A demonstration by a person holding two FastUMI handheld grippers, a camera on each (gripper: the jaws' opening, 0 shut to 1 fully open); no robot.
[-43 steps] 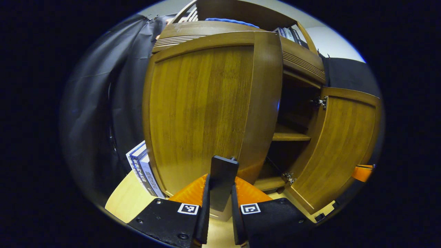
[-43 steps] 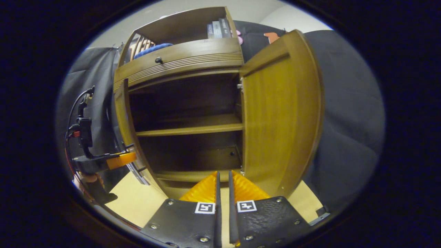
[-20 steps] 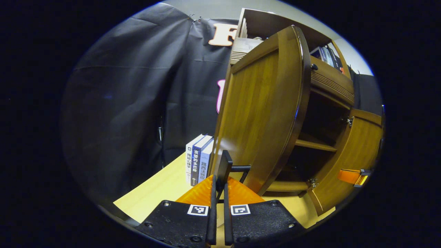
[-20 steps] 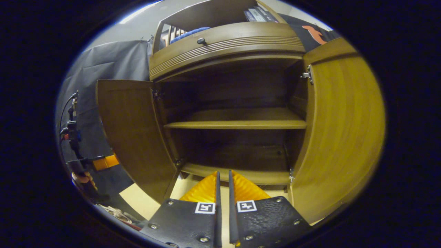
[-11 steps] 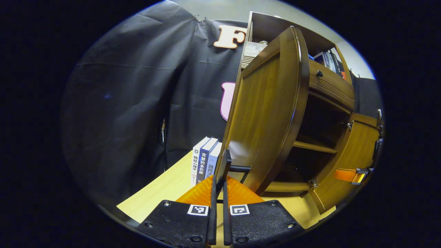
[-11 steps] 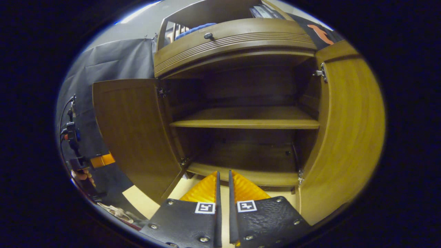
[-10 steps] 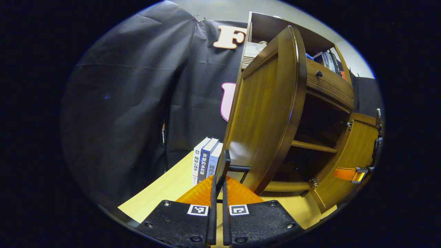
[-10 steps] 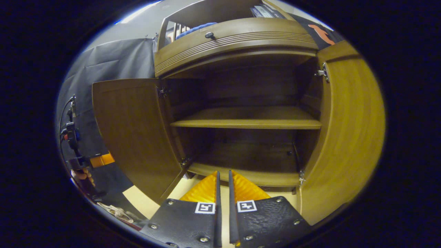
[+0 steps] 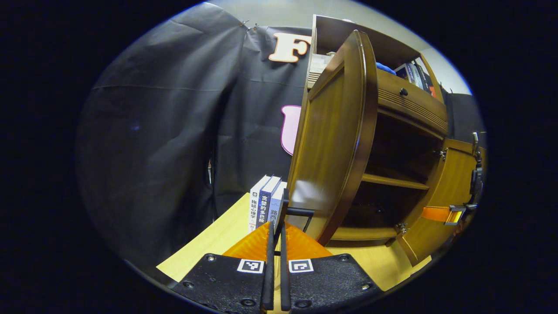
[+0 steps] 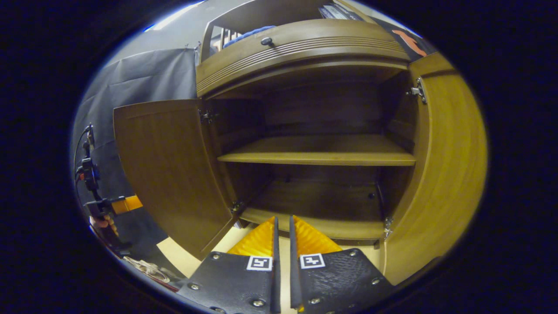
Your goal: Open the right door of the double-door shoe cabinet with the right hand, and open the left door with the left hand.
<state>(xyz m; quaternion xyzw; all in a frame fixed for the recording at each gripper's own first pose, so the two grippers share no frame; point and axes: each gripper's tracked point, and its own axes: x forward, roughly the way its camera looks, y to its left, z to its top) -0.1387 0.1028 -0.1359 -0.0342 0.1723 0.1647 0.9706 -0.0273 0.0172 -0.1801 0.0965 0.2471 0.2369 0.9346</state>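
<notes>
Three books (image 9: 264,203) stand upright on the pale wooden floor (image 9: 209,244), against black cloth (image 9: 165,144)

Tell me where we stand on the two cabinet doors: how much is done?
Both doors look open: the right door is swung wide, hands-off, with the right gripper shut on nothing before the bare shelf. The left door is out edge-on, and the left gripper is clamped on its handle. Left: let go.

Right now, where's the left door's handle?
In the left gripper view the handle sits low on the left door, clamped in the left tool, just right of the upright books.
</notes>
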